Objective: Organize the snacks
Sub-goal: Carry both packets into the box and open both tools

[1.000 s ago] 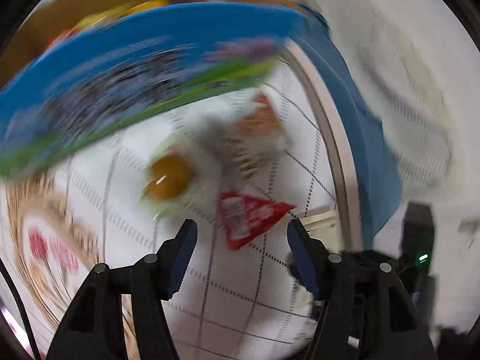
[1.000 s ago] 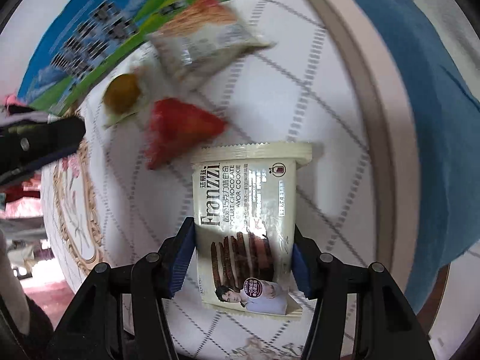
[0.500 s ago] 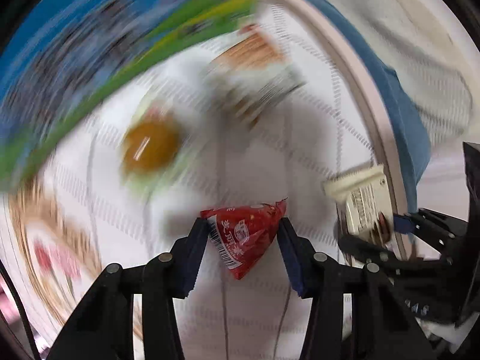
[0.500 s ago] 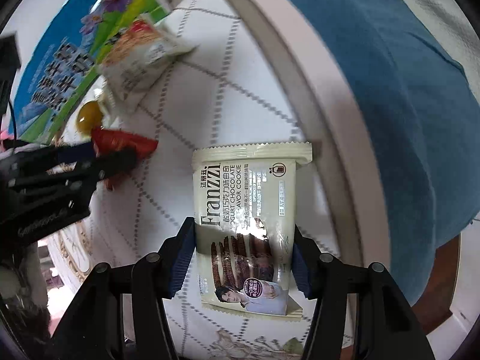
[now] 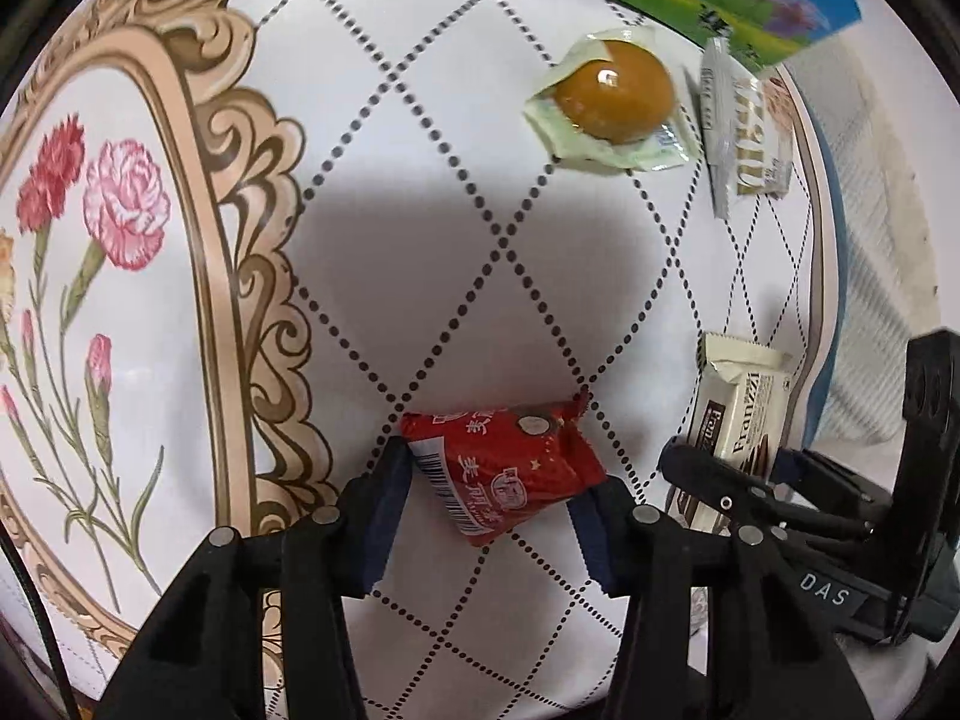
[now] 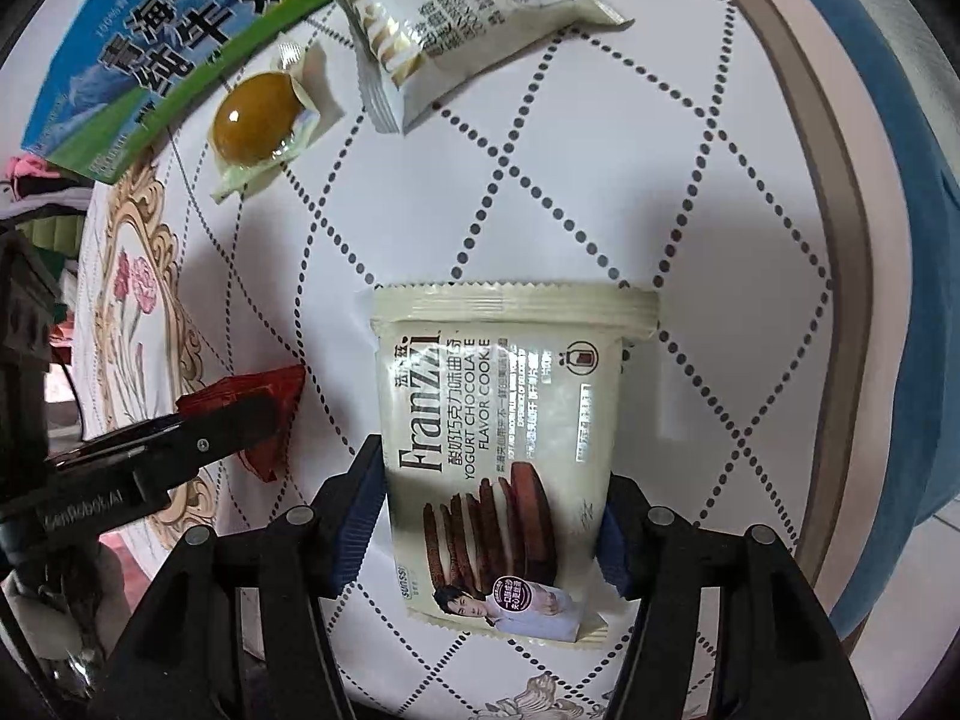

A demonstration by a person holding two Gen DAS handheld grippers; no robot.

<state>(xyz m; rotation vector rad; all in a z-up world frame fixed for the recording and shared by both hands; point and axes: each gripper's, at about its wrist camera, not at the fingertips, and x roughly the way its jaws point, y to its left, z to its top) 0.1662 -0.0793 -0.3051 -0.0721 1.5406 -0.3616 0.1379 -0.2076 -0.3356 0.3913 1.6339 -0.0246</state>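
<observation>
My left gripper (image 5: 495, 495) is shut on a red snack packet (image 5: 510, 468), low over the round white table (image 5: 420, 210). My right gripper (image 6: 492, 510) is shut on a cream Franzzi cookie packet (image 6: 510, 420). That packet and the right gripper also show at the right of the left wrist view (image 5: 744, 408). The red packet and left gripper show at the left of the right wrist view (image 6: 252, 408). A wrapped brown egg (image 5: 612, 90) and a second cream cookie packet (image 5: 744, 138) lie farther off on the table.
A blue and green milk carton box (image 6: 168, 36) stands at the far edge, next to the egg (image 6: 258, 114) and the second cookie packet (image 6: 456, 24). The table edge (image 6: 852, 276) curves on the right, with blue cloth (image 6: 912, 180) beyond it.
My left gripper has moved down and closed on the red packet, and its view has swung left. My right gripper has kept hold of the Franzzi packet.
</observation>
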